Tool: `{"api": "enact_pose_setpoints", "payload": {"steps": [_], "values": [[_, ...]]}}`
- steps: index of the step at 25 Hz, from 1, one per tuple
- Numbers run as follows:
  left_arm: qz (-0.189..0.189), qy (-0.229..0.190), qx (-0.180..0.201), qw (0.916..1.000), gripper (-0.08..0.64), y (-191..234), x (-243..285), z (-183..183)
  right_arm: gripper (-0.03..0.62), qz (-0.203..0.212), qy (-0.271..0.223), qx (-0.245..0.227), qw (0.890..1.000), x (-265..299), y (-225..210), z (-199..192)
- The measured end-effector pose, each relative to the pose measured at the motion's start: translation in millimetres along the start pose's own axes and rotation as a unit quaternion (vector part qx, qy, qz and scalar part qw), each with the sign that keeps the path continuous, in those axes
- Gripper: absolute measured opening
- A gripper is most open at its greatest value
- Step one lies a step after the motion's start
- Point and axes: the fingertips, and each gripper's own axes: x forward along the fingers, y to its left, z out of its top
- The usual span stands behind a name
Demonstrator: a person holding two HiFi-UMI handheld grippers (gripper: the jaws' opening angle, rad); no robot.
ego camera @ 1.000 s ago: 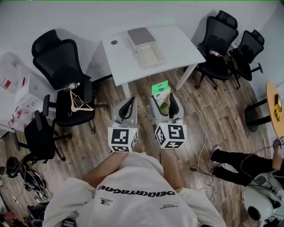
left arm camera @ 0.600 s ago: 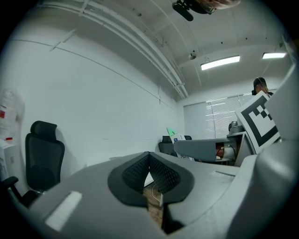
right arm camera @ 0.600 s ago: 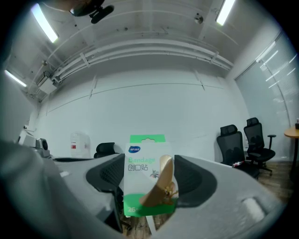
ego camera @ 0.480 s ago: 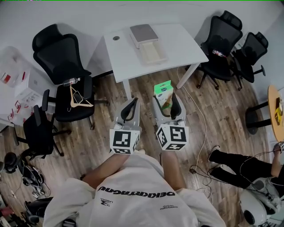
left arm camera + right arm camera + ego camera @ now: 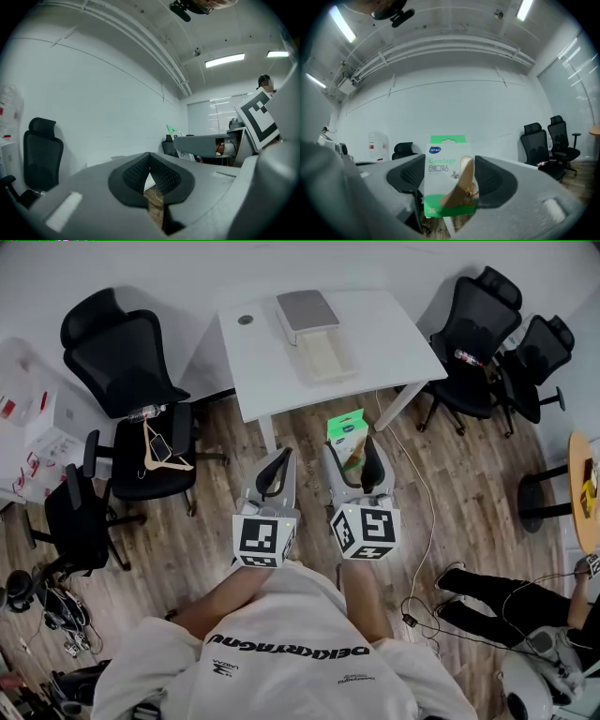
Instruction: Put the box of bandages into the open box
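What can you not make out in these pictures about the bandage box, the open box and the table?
1. Box of bandages: bottom edge hidden by the right gripper, right gripper view.
2. Open box: head view, too small to tell whether anything lies inside.
3. Dark round thing on the table: head view, too small to identify.

Pretty plain office: wood floor [image 5: 469, 474], a white table [image 5: 384, 343] by the white wall [image 5: 141, 268], black chairs [image 5: 122, 352] on both sides, strip lights [image 5: 342, 23] overhead, and blinds [image 5: 220, 117] on a far window.
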Motion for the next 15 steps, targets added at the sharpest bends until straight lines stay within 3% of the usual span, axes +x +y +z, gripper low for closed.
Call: {"api": "enact_pose_setpoints", "payload": {"steps": [15], "values": [[-0.002,0.01,-0.01,0.9999,0.002,50,122,1,0.325,-0.005,-0.007,0.007,1.0,123,-45,11]]}}
